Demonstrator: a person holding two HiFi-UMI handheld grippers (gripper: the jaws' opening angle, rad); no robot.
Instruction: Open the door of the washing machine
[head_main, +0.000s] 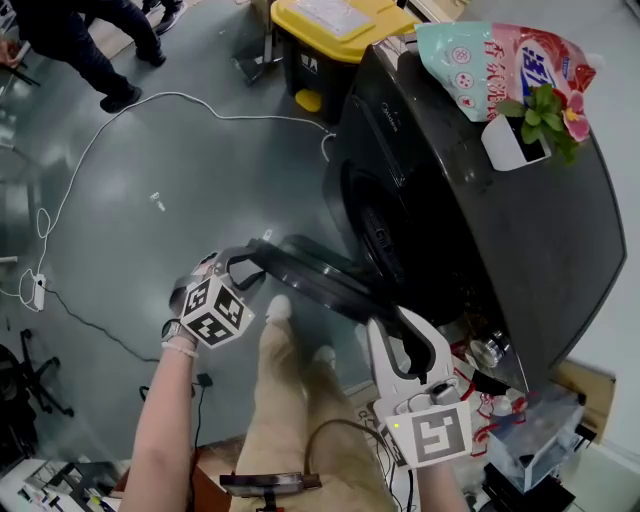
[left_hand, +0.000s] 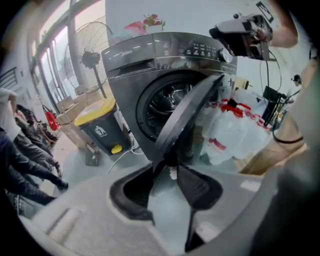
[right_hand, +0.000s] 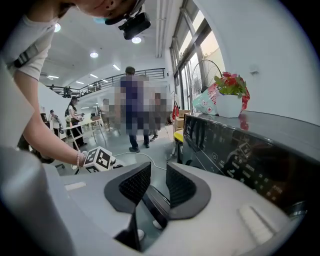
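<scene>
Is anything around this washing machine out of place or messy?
Nothing looks spilled or broken. Two things stand out: a white cable trails loose across the floor in front of the washing machine, a likely trip hazard, and a detergent bag lies beside a potted plant on its top.

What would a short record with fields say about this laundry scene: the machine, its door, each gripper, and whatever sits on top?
Machine: dark front-loading washing machine
Door: door swung open, drum showing
Left gripper: left gripper, jaws apart, door's free edge at their tips
Right gripper: right gripper, jaws apart, door's rim seen through the gap
On top: detergent bag, potted plant
Beside it: yellow-lidded bin
</scene>
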